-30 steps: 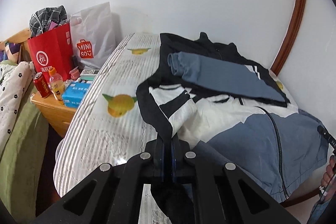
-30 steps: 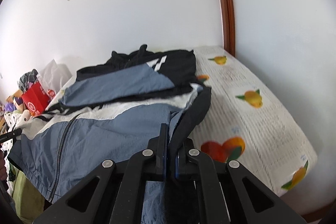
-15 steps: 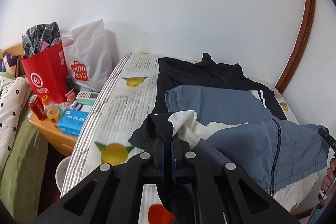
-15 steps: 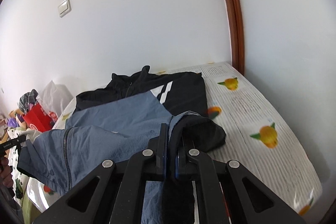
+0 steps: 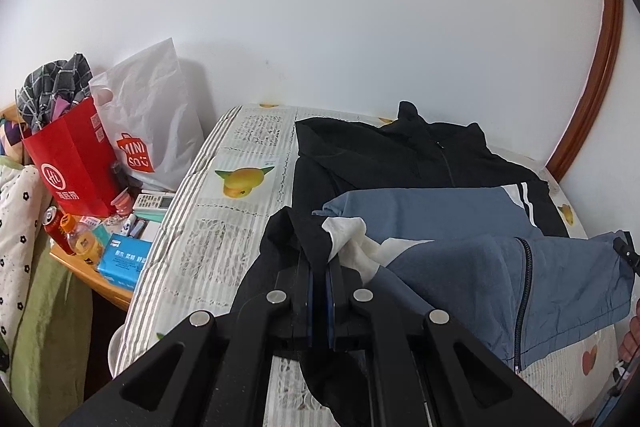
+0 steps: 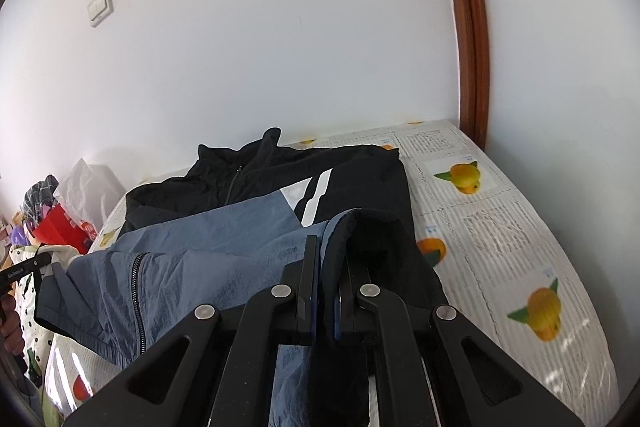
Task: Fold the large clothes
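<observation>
A large black, blue and white zip jacket lies on the bed, collar toward the wall, a blue sleeve folded across its chest. My left gripper is shut on the black hem corner at the jacket's left side. My right gripper is shut on the blue-and-black hem corner at its right side. Both hold the lower half lifted over the upper half; the blue panel with its zip hangs between them. The jacket shows white stripes in the right wrist view.
The bed has a striped sheet printed with fruit. A bedside table at the left carries a red bag, a white bag, bottles and a blue box. Walls and a brown door frame close off the back and right.
Both grippers have carried the jacket's hem up and toward the wall. The lower half, flat a second ago, now hangs folded over the chest.
</observation>
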Demonstrator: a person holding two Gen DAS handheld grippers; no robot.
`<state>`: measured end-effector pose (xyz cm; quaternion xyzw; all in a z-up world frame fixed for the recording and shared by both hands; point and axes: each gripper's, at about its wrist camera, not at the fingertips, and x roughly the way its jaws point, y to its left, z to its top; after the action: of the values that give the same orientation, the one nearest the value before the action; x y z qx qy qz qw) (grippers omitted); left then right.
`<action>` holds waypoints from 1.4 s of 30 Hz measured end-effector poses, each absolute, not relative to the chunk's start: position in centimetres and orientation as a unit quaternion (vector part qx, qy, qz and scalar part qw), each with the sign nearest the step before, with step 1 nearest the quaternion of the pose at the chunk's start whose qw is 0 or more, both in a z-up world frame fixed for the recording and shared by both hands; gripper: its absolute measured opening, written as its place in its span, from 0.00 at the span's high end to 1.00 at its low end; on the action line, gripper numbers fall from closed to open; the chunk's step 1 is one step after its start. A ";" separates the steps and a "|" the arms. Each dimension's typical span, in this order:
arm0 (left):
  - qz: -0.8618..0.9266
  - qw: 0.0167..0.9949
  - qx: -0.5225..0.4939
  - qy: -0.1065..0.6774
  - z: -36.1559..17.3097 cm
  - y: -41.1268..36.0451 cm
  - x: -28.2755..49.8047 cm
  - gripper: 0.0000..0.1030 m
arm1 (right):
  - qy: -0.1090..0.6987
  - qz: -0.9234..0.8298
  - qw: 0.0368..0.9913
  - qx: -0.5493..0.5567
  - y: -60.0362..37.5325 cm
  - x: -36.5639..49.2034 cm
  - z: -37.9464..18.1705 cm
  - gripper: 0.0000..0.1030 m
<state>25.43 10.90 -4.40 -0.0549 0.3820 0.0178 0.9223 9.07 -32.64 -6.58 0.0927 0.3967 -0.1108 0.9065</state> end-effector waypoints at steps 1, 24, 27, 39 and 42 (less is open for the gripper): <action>0.019 0.921 -0.054 0.384 -4.6 10.9 26.0 0.95 | 0.398 -0.112 0.906 0.093 -32.8 9.6 -6.9 0.95; 0.054 0.895 -0.033 0.441 -11.1 10.9 33.1 0.91 | 0.477 -0.166 0.858 0.092 -36.1 16.6 -17.1 0.92; 0.045 0.894 -0.042 0.443 -10.7 11.0 32.7 0.85 | 0.481 -0.166 0.855 0.096 -36.0 16.5 -16.6 0.84; 0.022 0.903 -0.037 0.427 -8.2 10.2 27.6 0.54 | 0.470 -0.137 0.869 0.071 -34.1 10.0 -11.6 0.57; 0.016 0.906 -0.040 0.422 -7.7 10.6 26.1 0.49 | 0.464 -0.152 0.869 0.079 -34.8 7.8 -10.8 0.57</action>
<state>26.11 10.57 -7.73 -0.0397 0.4221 0.0165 0.9055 7.81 -34.80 -10.83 0.0785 0.4642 -0.1518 0.8691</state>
